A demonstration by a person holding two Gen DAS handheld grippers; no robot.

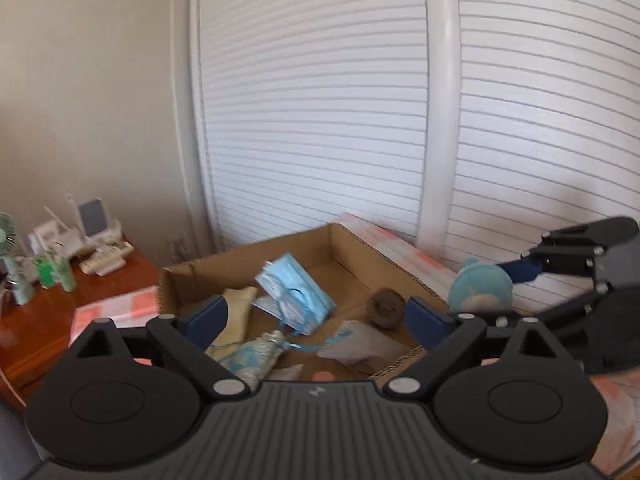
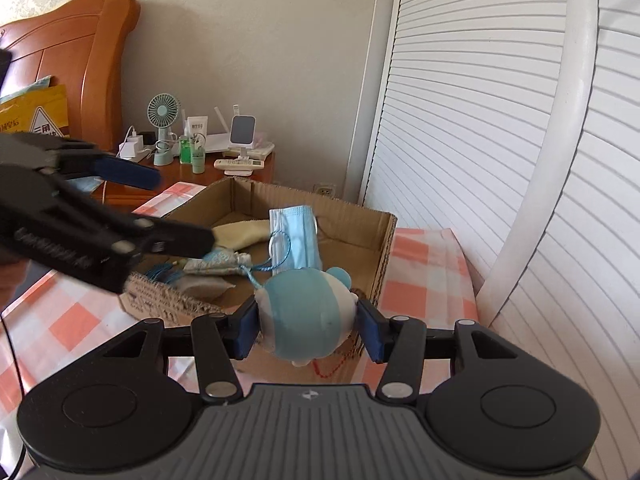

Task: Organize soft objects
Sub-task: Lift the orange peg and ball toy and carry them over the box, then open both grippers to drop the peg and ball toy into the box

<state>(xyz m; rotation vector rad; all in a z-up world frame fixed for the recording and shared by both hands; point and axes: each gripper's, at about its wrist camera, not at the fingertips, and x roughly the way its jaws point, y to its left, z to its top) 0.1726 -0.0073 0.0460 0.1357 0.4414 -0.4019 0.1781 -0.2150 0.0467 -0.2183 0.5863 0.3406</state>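
Observation:
My right gripper (image 2: pixel 308 326) is shut on a blue and white plush toy (image 2: pixel 306 314) and holds it above the near right corner of an open cardboard box (image 2: pixel 384 248); the toy also shows in the left wrist view (image 1: pixel 480 290). The box (image 1: pixel 360 244) holds a stack of blue face masks (image 1: pixel 294 292), a beige cloth (image 1: pixel 238 312), a patterned pouch (image 1: pixel 256 358), a grey cloth (image 1: pixel 360 342) and a brown round thing (image 1: pixel 386 307). My left gripper (image 1: pixel 316 320) is open and empty above the box's near side.
The box sits on a pink and white checked cloth (image 2: pixel 428 276). White louvred wardrobe doors (image 2: pixel 480 140) stand to the right. A wooden bedside table (image 2: pixel 240 168) behind the box carries a small fan (image 2: pixel 162 114), bottles and a remote. A wooden headboard (image 2: pixel 80 52) is at far left.

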